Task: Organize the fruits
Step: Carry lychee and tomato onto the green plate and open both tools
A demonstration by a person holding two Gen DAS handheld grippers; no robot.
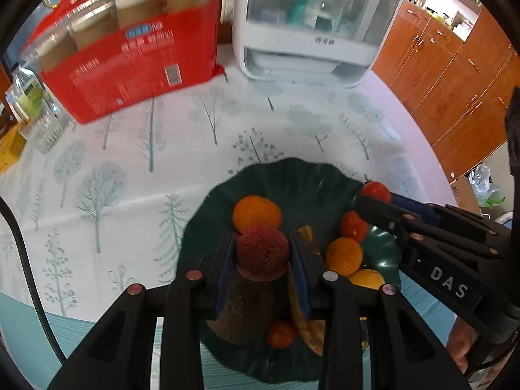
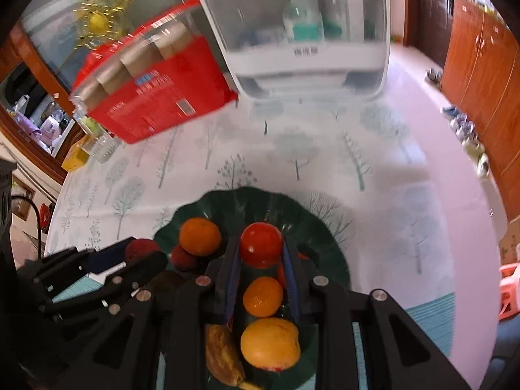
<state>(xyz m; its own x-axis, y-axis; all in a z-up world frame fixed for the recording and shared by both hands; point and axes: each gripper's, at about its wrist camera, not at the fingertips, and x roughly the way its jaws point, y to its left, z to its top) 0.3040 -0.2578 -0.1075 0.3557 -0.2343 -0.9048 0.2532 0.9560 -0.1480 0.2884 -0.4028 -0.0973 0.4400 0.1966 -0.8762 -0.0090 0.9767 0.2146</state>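
here left tongs (image 1: 262, 253) clench a lychee (image 1: 262, 252), right tongs (image 2: 261, 250) a tomato (image 2: 261, 244), above the plate (image 1: 292, 175).

Below both claws a plate (image 1: 208, 253) lies on the surface (image 1: 130, 169). The left claw (image 1: 262, 253) grips a lychee (image 1: 262, 252); the right claw (image 2: 261, 247), a tomato (image 2: 261, 243). Beyond stand a box (image 1: 136, 65) and an appliance (image 1: 312, 22).

Beyond the left gripper (image 1: 262, 253), the red package (image 1: 130, 74) is motion-blurred, its print unreadable, and the white appliance (image 1: 312, 32) is cut off by the top edge.
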